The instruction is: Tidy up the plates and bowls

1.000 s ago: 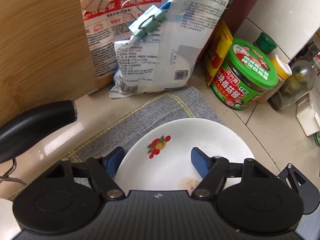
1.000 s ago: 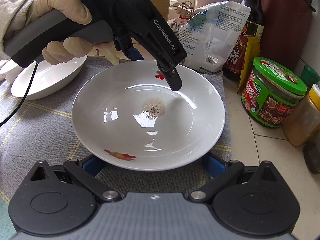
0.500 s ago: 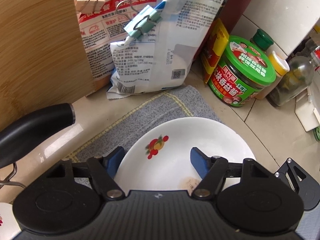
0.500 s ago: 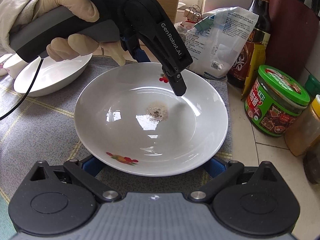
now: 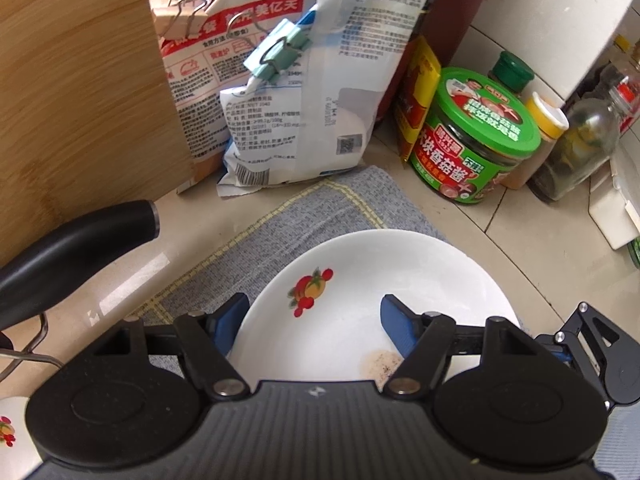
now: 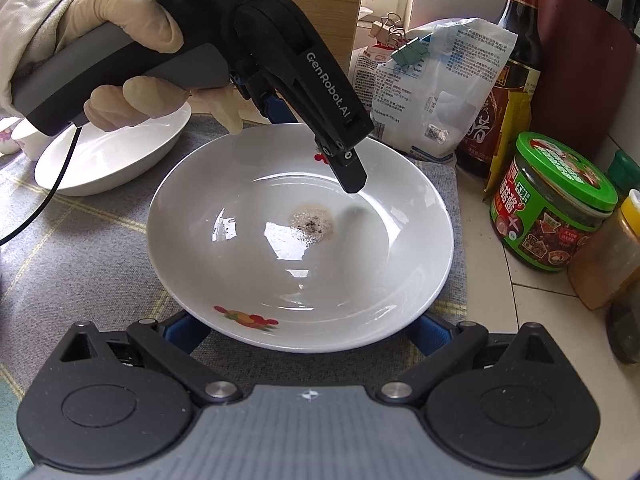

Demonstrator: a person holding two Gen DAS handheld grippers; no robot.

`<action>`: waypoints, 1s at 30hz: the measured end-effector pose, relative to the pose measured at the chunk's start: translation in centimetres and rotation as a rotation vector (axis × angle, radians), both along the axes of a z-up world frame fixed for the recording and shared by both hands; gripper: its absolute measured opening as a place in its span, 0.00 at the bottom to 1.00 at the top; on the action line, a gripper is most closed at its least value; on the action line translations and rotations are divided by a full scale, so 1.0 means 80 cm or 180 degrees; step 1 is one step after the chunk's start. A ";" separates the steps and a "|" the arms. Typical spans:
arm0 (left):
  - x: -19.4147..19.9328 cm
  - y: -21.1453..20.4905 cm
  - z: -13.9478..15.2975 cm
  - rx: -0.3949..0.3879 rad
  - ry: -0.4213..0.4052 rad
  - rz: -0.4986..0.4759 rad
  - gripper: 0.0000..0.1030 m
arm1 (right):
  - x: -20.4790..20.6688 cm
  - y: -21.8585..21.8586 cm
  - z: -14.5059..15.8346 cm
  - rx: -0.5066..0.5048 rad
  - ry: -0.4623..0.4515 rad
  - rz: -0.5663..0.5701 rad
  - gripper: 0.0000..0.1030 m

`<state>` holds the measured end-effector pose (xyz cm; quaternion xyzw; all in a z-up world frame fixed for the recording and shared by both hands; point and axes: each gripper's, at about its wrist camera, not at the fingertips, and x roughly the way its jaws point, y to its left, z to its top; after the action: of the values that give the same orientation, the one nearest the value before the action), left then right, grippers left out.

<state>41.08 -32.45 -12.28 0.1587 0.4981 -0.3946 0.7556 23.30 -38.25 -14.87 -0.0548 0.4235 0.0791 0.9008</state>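
A white plate (image 6: 300,236) with fruit prints and a brown stain in its middle sits on a grey cloth mat (image 6: 80,248). It also shows in the left wrist view (image 5: 360,292). My left gripper (image 5: 314,316) is open, one finger outside the plate's far rim and one over its inside. Its fingers (image 6: 348,168) show in the right wrist view. My right gripper (image 6: 304,332) is open, its blue fingers low on either side of the plate's near rim. A second white dish (image 6: 116,156) lies at the back left.
A clipped bag (image 5: 304,92), a red packet, a green-lidded jar (image 6: 552,204), spice bottles (image 5: 576,144) and a dark sauce bottle (image 6: 504,80) crowd the back and right. A wooden board (image 5: 76,80) stands at left, with a black handle (image 5: 72,244) below it.
The plate stands higher in the right wrist view, its near rim now above my right fingers. My left gripper stays on the far rim, tilted more steeply.
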 end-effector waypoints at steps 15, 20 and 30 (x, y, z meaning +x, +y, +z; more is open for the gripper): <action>-0.034 0.011 0.028 -0.0076 -0.0206 -0.0078 0.69 | -0.031 0.003 0.021 -0.0036 -0.0018 -0.0012 1.00; -0.049 0.018 0.036 -0.0107 -0.0218 -0.0083 0.69 | -0.047 0.005 0.029 -0.0045 -0.0026 -0.0036 1.00; -0.080 0.020 0.036 -0.0140 -0.0162 -0.0114 0.69 | -0.076 0.002 0.034 -0.0045 0.0008 -0.0168 1.00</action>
<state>34.72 -30.82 -9.40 0.1609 0.4671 -0.4147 0.7642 17.26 -38.10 -12.19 -0.0499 0.4266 0.0524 0.9016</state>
